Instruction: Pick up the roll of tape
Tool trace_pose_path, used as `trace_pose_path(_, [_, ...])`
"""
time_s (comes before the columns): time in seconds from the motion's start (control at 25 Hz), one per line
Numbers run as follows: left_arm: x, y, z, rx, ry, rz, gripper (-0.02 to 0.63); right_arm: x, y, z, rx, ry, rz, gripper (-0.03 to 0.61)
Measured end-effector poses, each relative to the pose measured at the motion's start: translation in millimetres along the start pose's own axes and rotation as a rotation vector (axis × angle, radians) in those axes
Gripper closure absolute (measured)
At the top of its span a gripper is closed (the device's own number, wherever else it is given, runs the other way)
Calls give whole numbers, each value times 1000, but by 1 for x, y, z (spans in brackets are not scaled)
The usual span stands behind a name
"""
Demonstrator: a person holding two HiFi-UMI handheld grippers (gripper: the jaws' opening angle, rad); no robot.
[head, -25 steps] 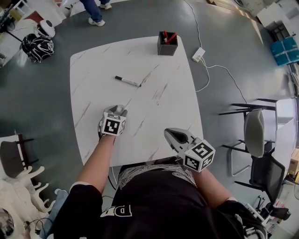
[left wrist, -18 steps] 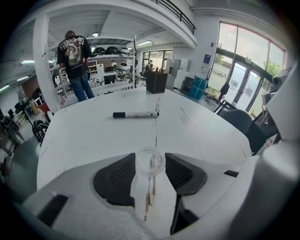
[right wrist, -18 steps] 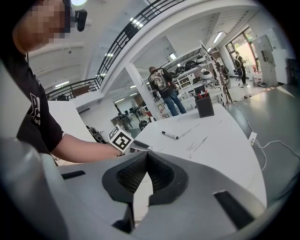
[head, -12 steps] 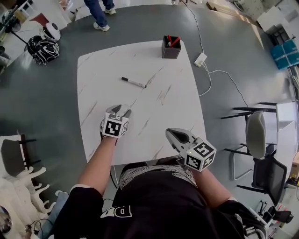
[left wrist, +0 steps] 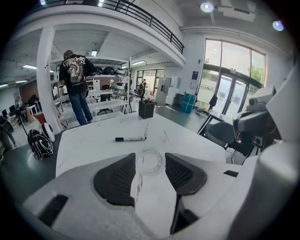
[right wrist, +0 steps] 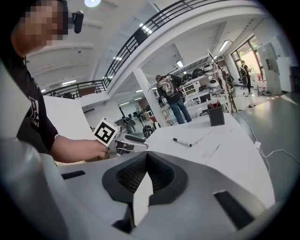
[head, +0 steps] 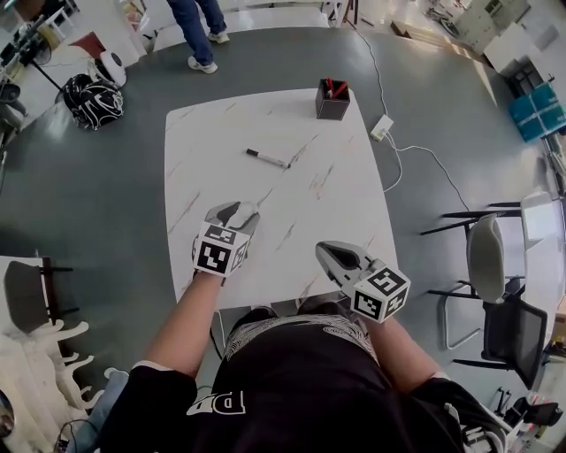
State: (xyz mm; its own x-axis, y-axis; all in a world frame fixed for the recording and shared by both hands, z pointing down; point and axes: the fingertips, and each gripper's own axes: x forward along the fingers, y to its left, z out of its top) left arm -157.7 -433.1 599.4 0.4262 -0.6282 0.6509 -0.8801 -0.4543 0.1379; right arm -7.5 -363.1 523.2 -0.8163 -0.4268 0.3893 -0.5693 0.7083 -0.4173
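Observation:
The roll of tape [left wrist: 150, 161] is a clear, thin ring that stands upright between the pads of my left gripper [left wrist: 150, 169], which is shut on its rim. In the head view that left gripper [head: 237, 213] hovers over the near left part of the white marble table [head: 327, 199]; the tape is too faint to make out there. My right gripper [head: 330, 255] is at the table's near right edge. Its jaws are shut, with nothing between them [right wrist: 146, 161]. The right gripper view also shows the left gripper [right wrist: 135, 146] and the arm holding it.
A black marker pen [head: 268, 158] lies mid-table. A dark pen holder [head: 332, 99] stands at the far edge. A power strip [head: 383, 126] with a cable lies on the floor to the right. Chairs [head: 491, 257] stand right, a bag [head: 95, 102] far left, a person [head: 199, 26] beyond.
The head view has swung, so the table sits further right in the frame. My left gripper has drawn slightly toward the table's near edge. The right gripper has barely moved.

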Motion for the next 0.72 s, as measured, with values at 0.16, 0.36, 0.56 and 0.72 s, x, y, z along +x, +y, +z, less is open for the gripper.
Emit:
trace_pose_path(0.16, [-32, -13, 8, -13, -62, -30, 407, -4, 21, 4, -32, -22, -1, 575])
trace_pose_path(0.36, [-78, -24, 19, 7, -143, -55, 407, -6, 51, 13, -77, -63, -5, 575])
trace_pose_path(0.56, [-115, -39, 20, 18, -201, -90, 407, -10, 75, 21, -104, -111, -14, 575])
trace_pose_path(0.72, [-140, -50, 19, 29, -229, -128, 407, -10, 90, 22, -115, -137, -32, 575])
